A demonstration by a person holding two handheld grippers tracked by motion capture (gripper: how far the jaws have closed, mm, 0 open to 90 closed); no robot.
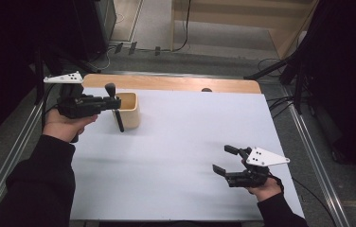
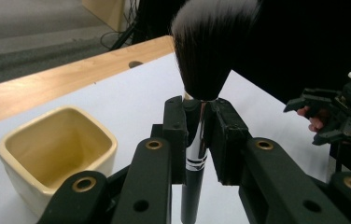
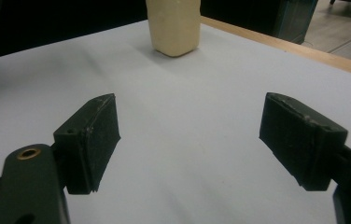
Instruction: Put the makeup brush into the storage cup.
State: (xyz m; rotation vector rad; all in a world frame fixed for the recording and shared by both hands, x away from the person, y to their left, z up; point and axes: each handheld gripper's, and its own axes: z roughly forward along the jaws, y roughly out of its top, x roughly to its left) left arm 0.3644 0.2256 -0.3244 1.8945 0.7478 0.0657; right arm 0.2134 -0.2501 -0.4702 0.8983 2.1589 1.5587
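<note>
Brush sits clamped by its handle in the left hand-held gripper, bristles up beside the cup, seemingly for dropping in, while the right hand-held gripper waits released over the tabletop.

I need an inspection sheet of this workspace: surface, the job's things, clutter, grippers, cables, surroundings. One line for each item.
Surface: white sheet on a wooden table, bare in the middle.
Job's things: black-handled makeup brush with dark bristles, held upright beside the cream square ceramic cup, not in it.
Clutter: nothing seen.
Grippers: left gripper shut on the brush handle; right gripper open, nothing between its pads, above the sheet's near right part.
Cables: thin black cable trailing from the right gripper; more cables on the floor.
Surroundings: grey floor, dark stands, metal rails beside the table.
</note>
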